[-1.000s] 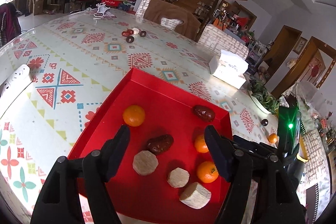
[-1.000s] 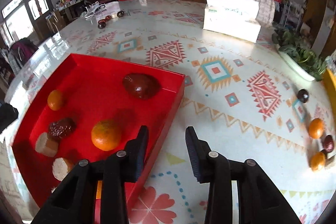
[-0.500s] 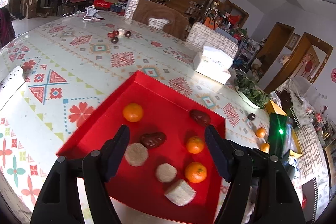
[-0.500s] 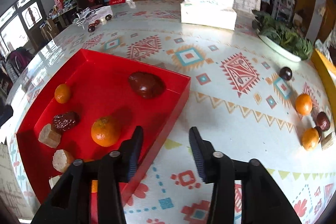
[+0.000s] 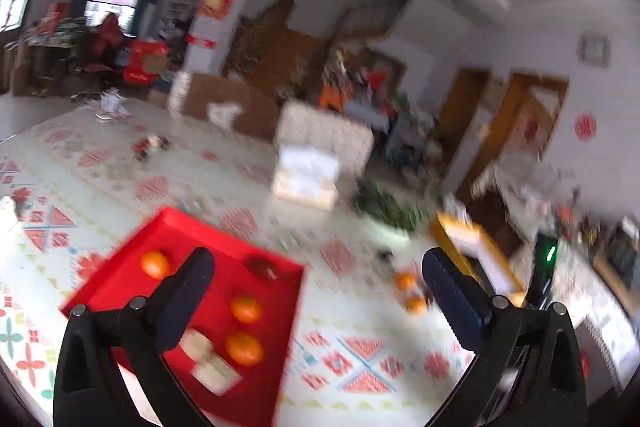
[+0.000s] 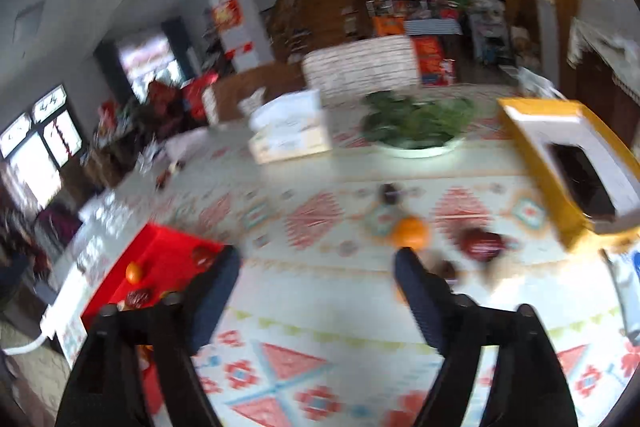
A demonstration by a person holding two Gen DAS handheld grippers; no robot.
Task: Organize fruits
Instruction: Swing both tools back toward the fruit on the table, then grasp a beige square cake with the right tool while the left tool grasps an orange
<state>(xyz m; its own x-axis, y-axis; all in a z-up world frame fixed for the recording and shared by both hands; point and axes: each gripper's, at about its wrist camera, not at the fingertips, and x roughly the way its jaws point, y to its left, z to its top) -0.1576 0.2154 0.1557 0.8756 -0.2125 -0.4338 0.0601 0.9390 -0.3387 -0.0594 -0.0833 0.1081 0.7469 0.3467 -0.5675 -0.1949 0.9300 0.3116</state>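
Both views are motion-blurred. A red tray [image 5: 280, 379] on the patterned table holds several oranges [image 5: 244, 348], a dark date [image 5: 262, 267] and pale cut pieces [image 5: 212, 373]. My left gripper [image 5: 316, 279] is open and empty, raised above the tray's right side. My right gripper [image 6: 318, 269] is open and empty above the table. Ahead of it lie a loose orange [image 6: 410, 231], a dark red fruit [image 6: 480, 245] and a small dark fruit [image 6: 389, 191]. The tray shows at the left of the right wrist view [image 6: 160, 247].
A tissue box [image 6: 290, 133], a dish of greens [image 6: 416, 123] and a yellow box [image 6: 560, 163] stand at the table's far side. Chairs stand behind the table. Loose oranges [image 5: 406, 281] lie right of the tray in the left wrist view.
Both grippers have lifted and swung right, away from the tray. The right gripper has opened wider and now faces the loose fruits near the yellow box.
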